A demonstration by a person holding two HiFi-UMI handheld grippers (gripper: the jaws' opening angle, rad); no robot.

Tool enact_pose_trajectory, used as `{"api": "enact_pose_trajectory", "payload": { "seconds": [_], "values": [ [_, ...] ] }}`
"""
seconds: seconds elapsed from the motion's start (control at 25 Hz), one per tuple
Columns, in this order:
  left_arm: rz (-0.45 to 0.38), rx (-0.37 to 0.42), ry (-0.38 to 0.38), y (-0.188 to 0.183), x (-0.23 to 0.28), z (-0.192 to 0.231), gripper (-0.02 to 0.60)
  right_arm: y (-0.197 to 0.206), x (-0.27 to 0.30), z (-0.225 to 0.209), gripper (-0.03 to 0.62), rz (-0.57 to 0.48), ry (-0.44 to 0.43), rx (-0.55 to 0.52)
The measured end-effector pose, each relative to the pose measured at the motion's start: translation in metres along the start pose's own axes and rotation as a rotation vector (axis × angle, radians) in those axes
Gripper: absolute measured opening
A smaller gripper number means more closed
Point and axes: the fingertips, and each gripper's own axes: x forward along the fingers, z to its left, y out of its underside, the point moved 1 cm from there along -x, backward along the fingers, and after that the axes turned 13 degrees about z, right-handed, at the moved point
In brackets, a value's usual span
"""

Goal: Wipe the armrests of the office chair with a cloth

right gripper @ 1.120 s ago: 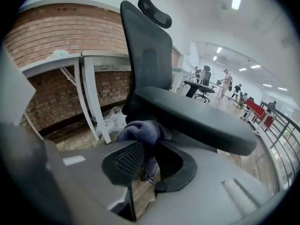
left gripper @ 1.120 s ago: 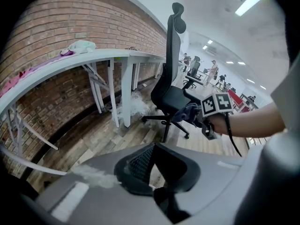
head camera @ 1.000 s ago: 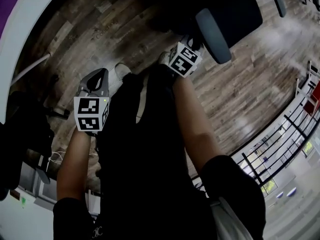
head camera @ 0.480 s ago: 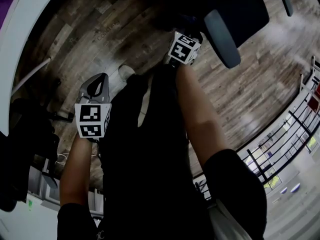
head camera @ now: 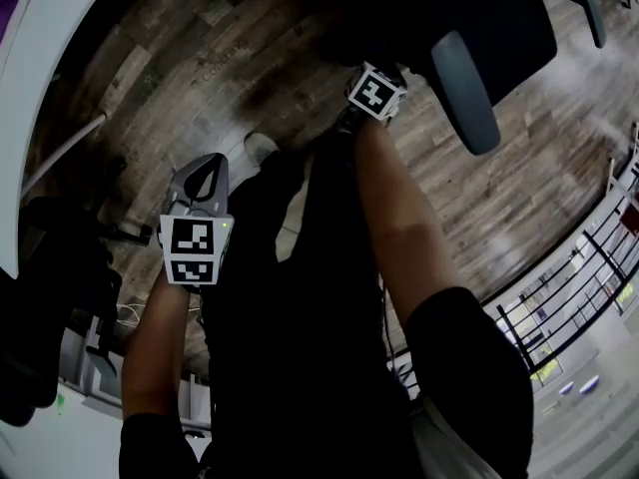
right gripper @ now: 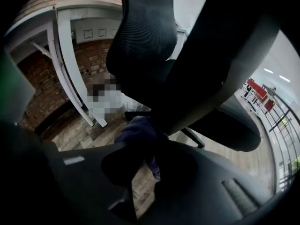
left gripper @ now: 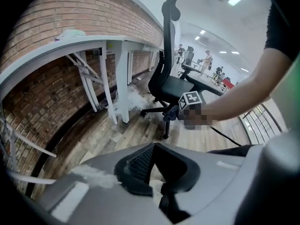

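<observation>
**Wiping stroke on the armrest, cloth in my right tool**

I am clamping the one dark cloth (right gripper: 134, 130) between the jaws of my right gripper (right gripper: 145, 146). I am pressing it on the armrest (head camera: 464, 88) just ahead, so I judge the next move is a steady drag along it. My left gripper (left gripper: 154, 146) is hanging closed and empty, well apart. I am counting one office chair (head camera: 499, 18) and one armrest in view.

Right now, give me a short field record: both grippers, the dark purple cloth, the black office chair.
Chair: black office chair, grey padded armrest
Left gripper: shut, empty, apart from the chair
Right gripper: shut on dark purple cloth
Cloth position: beside the armrest; contact unclear
Ground: wood plank floor
</observation>
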Motion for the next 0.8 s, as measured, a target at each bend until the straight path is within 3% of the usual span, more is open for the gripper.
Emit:
{"api": "enact_pose_trajectory", "payload": {
  "seconds": [0.12, 0.44, 0.8],
  "values": [
    [-0.003, -0.009, 0.004, -0.002, -0.002, -0.002, 0.006, 0.002, -0.003, 0.001, 0.074, -0.013, -0.067, 0.05],
    [-0.041, 0.071, 0.028, -0.032, -0.016, -0.031, 0.006, 0.004, -0.051, -0.044, 0.072, -0.081, -0.102, 0.233],
    [-0.075, 0.089, 0.042, -0.053, -0.043, -0.05, 0.006, -0.003, -0.115, -0.062, 0.072, -0.17, -0.124, 0.279]
  ]
}}
